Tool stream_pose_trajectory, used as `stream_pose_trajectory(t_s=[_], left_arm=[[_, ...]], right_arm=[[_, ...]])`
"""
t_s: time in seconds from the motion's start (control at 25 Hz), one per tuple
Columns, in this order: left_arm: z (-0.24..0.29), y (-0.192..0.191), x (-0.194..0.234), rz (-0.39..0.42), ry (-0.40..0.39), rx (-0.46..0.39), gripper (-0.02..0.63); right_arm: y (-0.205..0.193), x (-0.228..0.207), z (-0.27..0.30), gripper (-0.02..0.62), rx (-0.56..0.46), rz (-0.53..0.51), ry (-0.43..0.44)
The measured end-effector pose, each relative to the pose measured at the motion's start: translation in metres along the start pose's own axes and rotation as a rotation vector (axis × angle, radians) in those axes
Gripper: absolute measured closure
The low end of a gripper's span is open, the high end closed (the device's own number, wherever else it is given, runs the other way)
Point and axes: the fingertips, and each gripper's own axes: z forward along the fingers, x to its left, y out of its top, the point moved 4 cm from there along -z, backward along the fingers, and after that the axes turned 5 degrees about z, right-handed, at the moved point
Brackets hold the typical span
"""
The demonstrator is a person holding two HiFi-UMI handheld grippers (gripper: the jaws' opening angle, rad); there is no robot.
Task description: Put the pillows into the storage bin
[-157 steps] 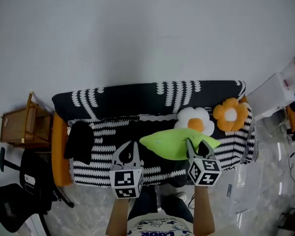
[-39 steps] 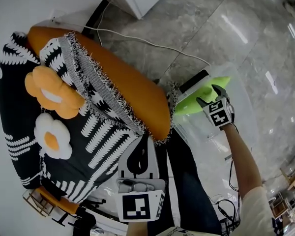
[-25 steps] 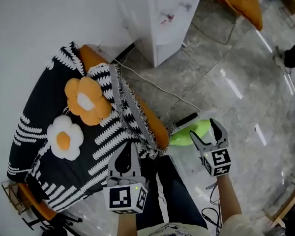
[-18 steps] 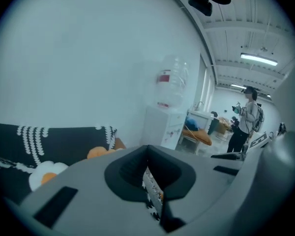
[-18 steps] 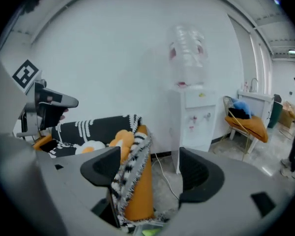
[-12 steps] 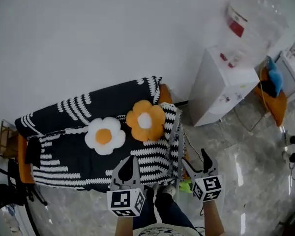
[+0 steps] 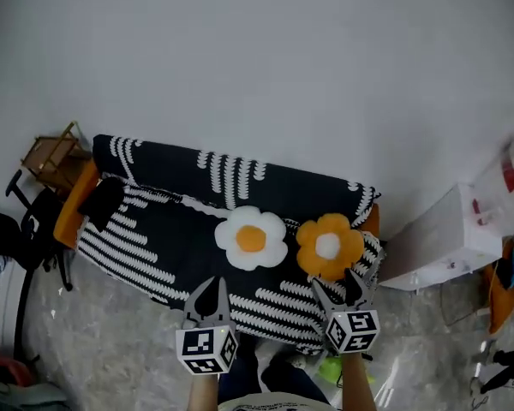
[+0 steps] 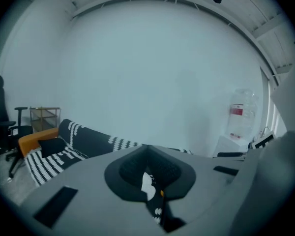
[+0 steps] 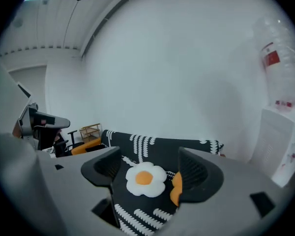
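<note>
A plain white wall (image 7: 257,58) fills the upper room, and below it a grey marbled stone floor (image 7: 94,332) runs along the front of a long orange sofa (image 7: 72,219) draped in a black throw with white rib-like stripes (image 7: 171,247). A boxy white cabinet (image 7: 450,238) stands just beside the sofa's right end; a black office chair (image 7: 17,229) and a small wooden rack (image 7: 50,152) sit at its left end. On the throw lie a white flower-shaped pillow with an orange centre (image 7: 251,239) and, touching it, an orange flower-shaped pillow with a white centre (image 7: 329,246). The left gripper (image 7: 212,285) hovers before the sofa, jaws pressed together on nothing. The right gripper (image 7: 334,282) hovers with jaws spread, empty, framing the white pillow from a distance.
</note>
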Motion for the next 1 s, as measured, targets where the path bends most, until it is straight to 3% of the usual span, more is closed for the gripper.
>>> stream_pose_trajectory(t_s=[0.24, 0.48, 0.68, 1.0], left_arm=[[0.027, -0.006, 0.093, -0.024, 0.055, 0.001, 0.592], [0.067, 0.005, 0.164, -0.032, 0.033, 0.031, 0.592], [0.1, -0.003, 0.193, -0.033, -0.002, 0.066, 0.592], [0.153, -0.033, 0.2, -0.035, -0.046, 0.148, 0.592]], right_arm=[[-0.011, 0.062, 0.085, 0.223, 0.026, -0.014, 0.049], [-0.019, 0.103, 0.149, 0.226, 0.082, 0.013, 0.037], [-0.036, 0.109, 0.182, 0.232, 0.129, 0.019, -0.003], [-0.061, 0.082, 0.232, 0.247, 0.21, 0.025, -0.053]])
